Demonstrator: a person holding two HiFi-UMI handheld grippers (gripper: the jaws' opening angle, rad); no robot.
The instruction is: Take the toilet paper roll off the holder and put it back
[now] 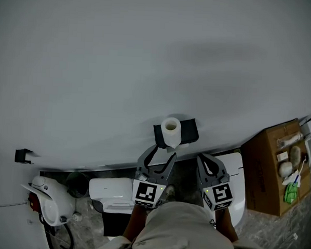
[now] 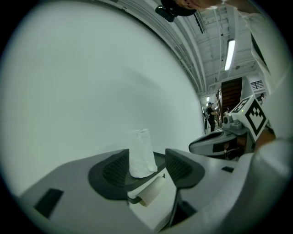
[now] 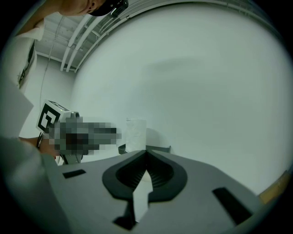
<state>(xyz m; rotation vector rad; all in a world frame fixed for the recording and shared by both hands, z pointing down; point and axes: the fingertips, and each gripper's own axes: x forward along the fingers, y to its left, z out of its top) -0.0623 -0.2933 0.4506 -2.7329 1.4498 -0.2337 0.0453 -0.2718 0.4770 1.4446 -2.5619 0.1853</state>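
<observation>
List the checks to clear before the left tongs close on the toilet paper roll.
1. Left tongs open: ok, the jaws stand apart.
2. Toilet paper roll lined up with them: ok, it shows in the gap in the left gripper view.
3. Roll upright on the holder: ok.
4. Jaws far enough forward to flank the roll: cannot tell.
5. Right tongs out of the way: ok, shut, empty and off to the right of the roll in the head view.
</observation>
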